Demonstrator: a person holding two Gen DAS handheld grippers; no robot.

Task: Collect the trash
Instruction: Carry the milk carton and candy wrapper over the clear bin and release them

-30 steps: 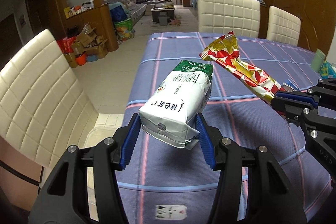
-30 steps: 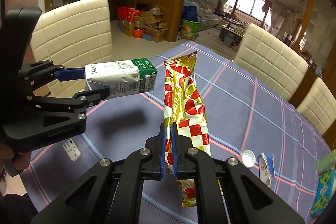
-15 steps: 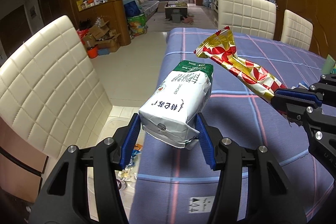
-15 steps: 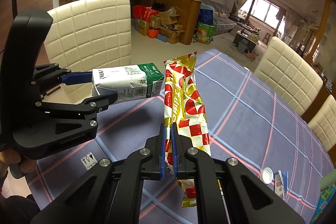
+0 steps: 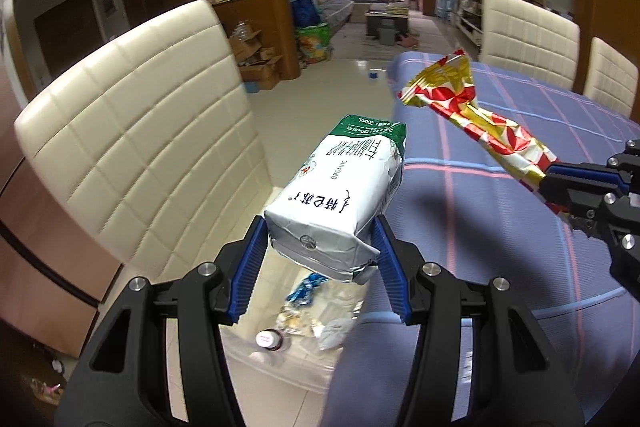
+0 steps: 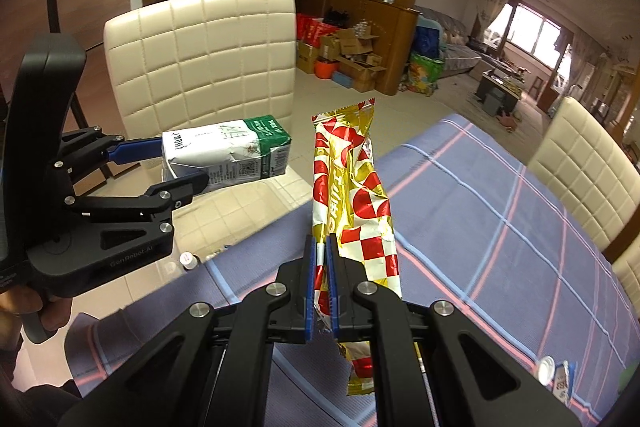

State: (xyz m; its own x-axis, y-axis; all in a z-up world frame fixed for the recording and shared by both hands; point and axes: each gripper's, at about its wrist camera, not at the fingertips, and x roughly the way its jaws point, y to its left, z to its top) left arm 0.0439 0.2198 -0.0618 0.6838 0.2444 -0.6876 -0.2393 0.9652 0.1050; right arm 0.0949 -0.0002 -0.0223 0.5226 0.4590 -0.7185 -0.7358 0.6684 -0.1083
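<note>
Two pieces of trash in hand, one per claw. Left wrist view: my left gripper is clamped on a white-and-green milk carton, pads on its two sides, carton sticking forward and held in the air past the edge of the table. Below it on the floor sits a clear bin with wrappers and a small bottle already inside; a cream chair stands just beside. Right wrist view: my right gripper is pinched tight on a red-and-gold snack wrapper, which stands up out of the jaws above the purple plaid tablecloth; a bottle cap and a small scrap lie far right on the cloth. Step looks like carry-to-bin, near drop. Next: centre the carton over the bin opening, let go, then bring the wrapper across and drop it too.
</note>
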